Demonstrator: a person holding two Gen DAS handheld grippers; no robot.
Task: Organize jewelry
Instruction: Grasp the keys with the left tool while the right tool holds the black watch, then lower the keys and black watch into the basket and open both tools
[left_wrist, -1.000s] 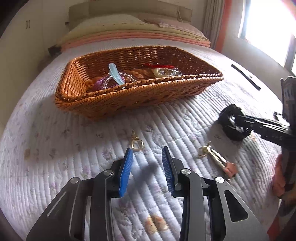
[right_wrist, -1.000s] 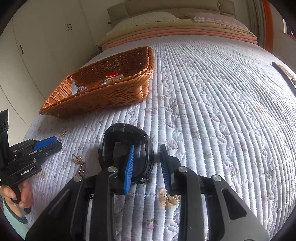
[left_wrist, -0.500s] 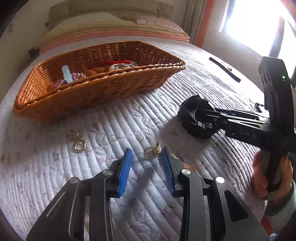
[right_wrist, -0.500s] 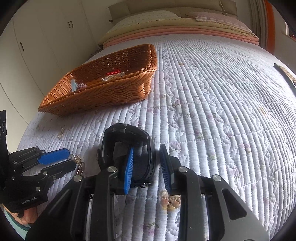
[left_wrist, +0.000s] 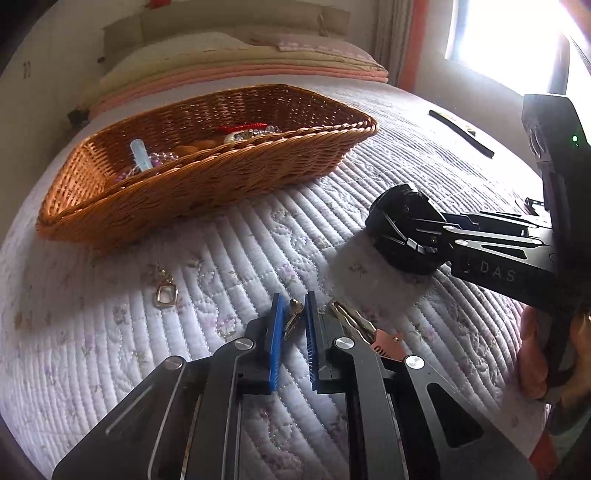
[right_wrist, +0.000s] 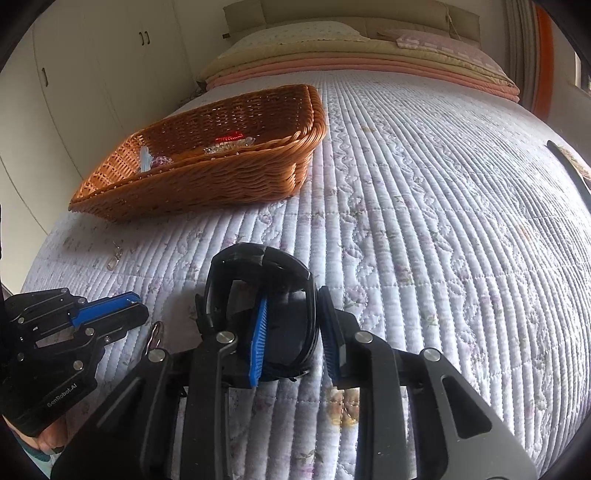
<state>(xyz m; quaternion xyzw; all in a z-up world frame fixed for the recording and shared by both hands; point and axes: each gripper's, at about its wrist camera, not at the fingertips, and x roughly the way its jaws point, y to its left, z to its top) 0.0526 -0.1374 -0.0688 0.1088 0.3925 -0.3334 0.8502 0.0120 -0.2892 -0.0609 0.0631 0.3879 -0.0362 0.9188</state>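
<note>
A wicker basket on the quilted bed holds bracelets and a pale blue clip; it also shows in the right wrist view. My left gripper is low on the quilt, its jaws narrowed around a gold earring piece; the rest of the earring with its pink drop lies just right of the fingers. A second gold earring lies to the left. My right gripper is shut on the band of a black watch and holds it just above the quilt.
A black strip lies on the bed at the far right. Pillows and folded blankets are stacked at the head of the bed. Cupboards stand to the left. A window glares at the right.
My left gripper has moved forward and down onto the gold earring, and its jaws have narrowed around it. My right gripper still holds the black watch, nearly unmoved.
</note>
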